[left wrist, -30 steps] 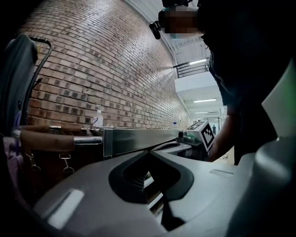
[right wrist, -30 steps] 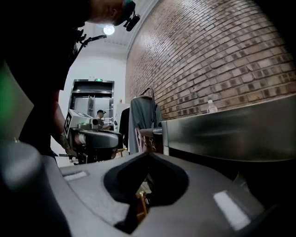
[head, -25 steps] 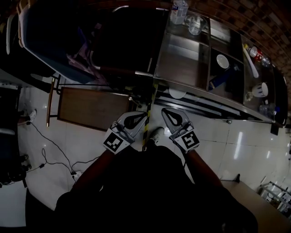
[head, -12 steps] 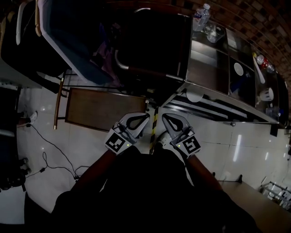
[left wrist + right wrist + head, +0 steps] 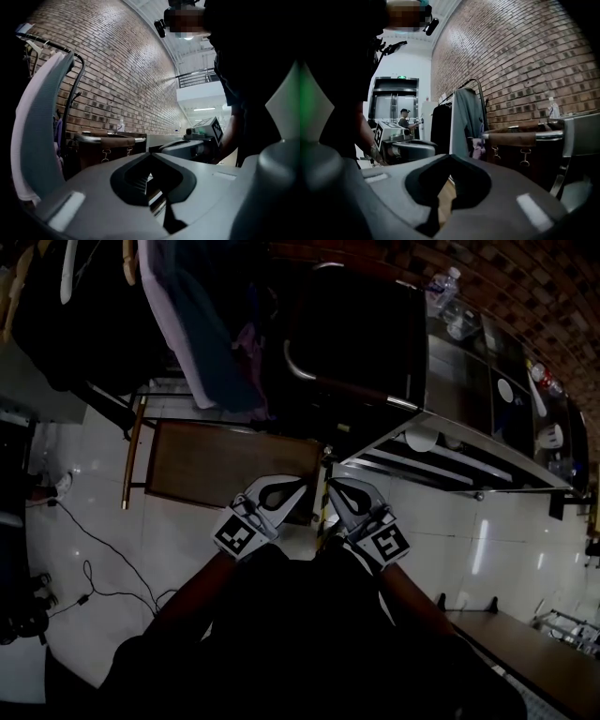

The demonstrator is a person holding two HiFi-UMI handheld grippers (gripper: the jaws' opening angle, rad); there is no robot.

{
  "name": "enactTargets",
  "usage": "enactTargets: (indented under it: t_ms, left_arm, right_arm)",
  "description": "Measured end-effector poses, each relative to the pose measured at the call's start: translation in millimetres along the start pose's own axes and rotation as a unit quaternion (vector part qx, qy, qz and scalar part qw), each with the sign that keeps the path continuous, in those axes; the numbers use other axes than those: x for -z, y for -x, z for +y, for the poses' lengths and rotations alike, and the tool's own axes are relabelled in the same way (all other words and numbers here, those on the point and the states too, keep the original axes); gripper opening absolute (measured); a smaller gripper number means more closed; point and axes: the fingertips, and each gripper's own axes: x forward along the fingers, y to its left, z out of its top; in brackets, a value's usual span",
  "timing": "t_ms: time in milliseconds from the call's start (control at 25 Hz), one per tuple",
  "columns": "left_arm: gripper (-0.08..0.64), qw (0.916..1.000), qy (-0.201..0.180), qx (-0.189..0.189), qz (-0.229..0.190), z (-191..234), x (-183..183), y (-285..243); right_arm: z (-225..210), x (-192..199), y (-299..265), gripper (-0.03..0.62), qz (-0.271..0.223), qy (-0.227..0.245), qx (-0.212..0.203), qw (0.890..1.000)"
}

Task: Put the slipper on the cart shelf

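No slipper shows in any view. My left gripper [image 5: 294, 486] and right gripper [image 5: 337, 486] are held side by side close to my body, above the white tiled floor. Both are shut with nothing between the jaws; the tips meet in the left gripper view [image 5: 151, 154] and in the right gripper view [image 5: 450, 157]. The steel cart [image 5: 469, 442] with its slatted lower shelf stands ahead to the right, apart from both grippers. The right gripper [image 5: 206, 136] also appears in the left gripper view, and the left gripper [image 5: 401, 145] in the right gripper view.
A low wooden platform [image 5: 225, 460] lies just ahead of the grippers. A clothes rack with hanging garments [image 5: 187, 315] stands at the far left. A dark bin [image 5: 356, 334] sits beside the cart. A bottle [image 5: 442, 287] and dishes are on the cart top. Cables [image 5: 94, 549] trail on the floor.
The view has swung left: the cart has slid toward the right edge and the clothes rack has come into view. Both grippers stay shut, side by side.
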Motion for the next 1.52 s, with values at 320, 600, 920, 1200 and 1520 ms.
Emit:
enactTargets:
  t_ms: [320,600,920,1200,1520]
  left_arm:
    - [0.005,0.9992,-0.005,0.038,-0.006,18,1,69]
    - [0.005,0.9982,-0.022,0.056,-0.006,28,-6,119]
    - [0.005,0.9985,-0.013,0.053,-0.008,30,-13,148]
    - [0.005,0.9987,-0.012,0.049,-0.009,10,-19,144]
    - [0.005,0.9997,-0.009,0.022,-0.010,-4,-24,140]
  right_arm:
    - [62,-7,-40,0.000,0.004,-0.001,0.038,0.999]
    - [107,-15,-69,0.000,-0.011,-0.010,0.073,0.997]
    - [135,-32,-82,0.000,-0.022,-0.011,0.066,0.998]
    - [139,-43,-64,0.000,-0.032,0.008,0.063,0.997]
    - [149,-53,-52,0.000,-0.044,0.004,0.046,0.998]
